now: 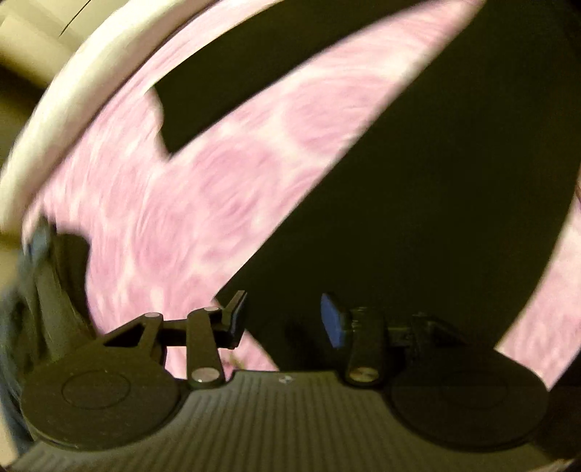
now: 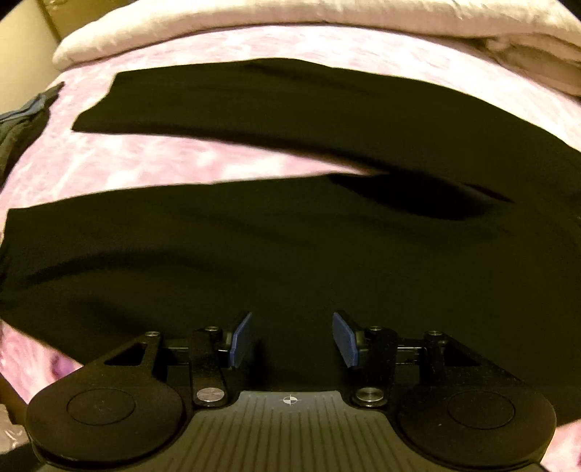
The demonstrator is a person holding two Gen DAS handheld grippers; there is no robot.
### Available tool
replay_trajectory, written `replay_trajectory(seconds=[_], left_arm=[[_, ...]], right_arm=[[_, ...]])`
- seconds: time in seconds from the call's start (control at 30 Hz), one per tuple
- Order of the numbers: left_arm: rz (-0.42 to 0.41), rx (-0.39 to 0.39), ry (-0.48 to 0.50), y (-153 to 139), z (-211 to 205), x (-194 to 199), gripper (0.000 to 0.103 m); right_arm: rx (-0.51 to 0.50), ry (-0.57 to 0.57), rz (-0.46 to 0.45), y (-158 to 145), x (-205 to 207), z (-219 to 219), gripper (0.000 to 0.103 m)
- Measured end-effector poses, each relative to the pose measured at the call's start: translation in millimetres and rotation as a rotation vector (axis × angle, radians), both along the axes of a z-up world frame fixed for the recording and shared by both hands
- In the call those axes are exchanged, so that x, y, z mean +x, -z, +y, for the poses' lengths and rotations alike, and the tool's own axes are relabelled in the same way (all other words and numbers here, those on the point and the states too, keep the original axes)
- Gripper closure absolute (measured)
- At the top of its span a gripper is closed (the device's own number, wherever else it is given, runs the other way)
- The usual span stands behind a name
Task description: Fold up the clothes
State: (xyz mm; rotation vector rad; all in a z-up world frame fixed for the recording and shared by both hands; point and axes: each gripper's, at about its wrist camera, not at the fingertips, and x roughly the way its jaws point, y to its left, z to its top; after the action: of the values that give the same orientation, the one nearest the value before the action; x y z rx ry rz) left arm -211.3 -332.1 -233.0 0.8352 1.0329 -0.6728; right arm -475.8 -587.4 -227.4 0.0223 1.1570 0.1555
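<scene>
Black trousers (image 2: 290, 247) lie spread flat on a pink-and-white patterned bedspread (image 2: 145, 159), two legs stretching to the left with a strip of bedspread between them. My right gripper (image 2: 292, 339) hovers open over the near leg, nothing between its blue pads (image 2: 241, 339). In the left wrist view the picture is blurred and tilted; the same black trousers (image 1: 417, 203) fill the right side, and my left gripper (image 1: 283, 321) stands open above the trousers' edge with nothing held.
A white folded duvet (image 2: 254, 18) runs along the far side of the bed. A dark garment with a blue stripe (image 2: 25, 119) lies at the left edge. The white bed border (image 1: 90, 90) curves along the upper left.
</scene>
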Motion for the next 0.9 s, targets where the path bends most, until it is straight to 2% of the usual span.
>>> replay_trajectory(seconds=[0.17,0.3,0.4,0.47,0.63,0.8,0.9], left_arm=[[0.059,-0.096,-0.142,9.6,52.6,38.8,0.062],[0.21,-0.282,-0.204,18.6,77.7,50.6,0.062],[0.231,-0.353,-0.216,16.4,85.0,50.9,0.061],[0.234,-0.397,-0.223,12.8,91.0,52.9,0.063],[0.248,-0.448,-0.208,5.0,96.4,56.6,0.065],[0.291,-0.575,-0.208,4.4,102.1,65.0,0.062],[0.311,-0.53,-0.232,15.7,99.5,73.8,0.062]], right_arm=[[-0.02,0.018,0.011,7.7,9.6,75.9,0.05],[-0.043,-0.001,0.031,14.4,15.1,129.3,0.05],[-0.057,-0.001,0.043,14.6,18.7,159.9,0.05],[-0.06,0.002,0.043,11.3,20.2,170.3,0.05],[-0.084,-0.023,0.05,12.0,25.9,186.6,0.05],[-0.086,0.001,0.068,13.3,30.0,181.2,0.05],[-0.101,-0.009,0.067,14.0,29.0,179.9,0.05]])
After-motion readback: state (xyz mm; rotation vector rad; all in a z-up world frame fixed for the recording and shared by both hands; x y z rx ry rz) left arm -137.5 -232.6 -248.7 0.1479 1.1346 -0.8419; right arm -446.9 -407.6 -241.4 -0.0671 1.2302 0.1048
